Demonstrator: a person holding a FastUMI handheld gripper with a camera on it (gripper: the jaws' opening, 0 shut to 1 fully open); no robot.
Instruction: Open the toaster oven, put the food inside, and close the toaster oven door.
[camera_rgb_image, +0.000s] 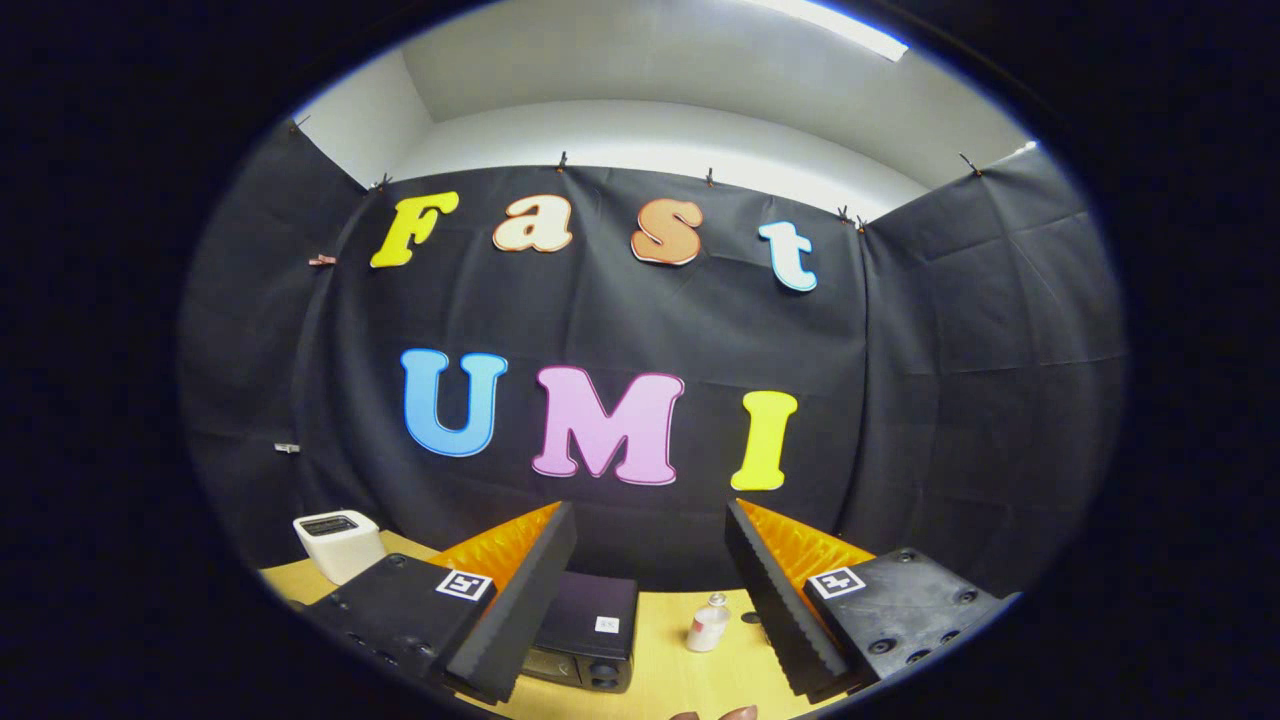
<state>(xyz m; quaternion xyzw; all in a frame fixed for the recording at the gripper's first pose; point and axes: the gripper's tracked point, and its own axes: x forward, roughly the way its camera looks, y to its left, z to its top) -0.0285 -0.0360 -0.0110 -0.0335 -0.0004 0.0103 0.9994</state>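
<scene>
The gripper (650, 590) is held with its fingers apart and empty above the toaster oven (585, 645), whose door is too hidden to judge, so the stage cannot be told.

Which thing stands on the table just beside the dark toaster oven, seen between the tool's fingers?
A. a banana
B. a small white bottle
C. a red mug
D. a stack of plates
B: a small white bottle stands beside the toaster oven, below the open tool.
</scene>
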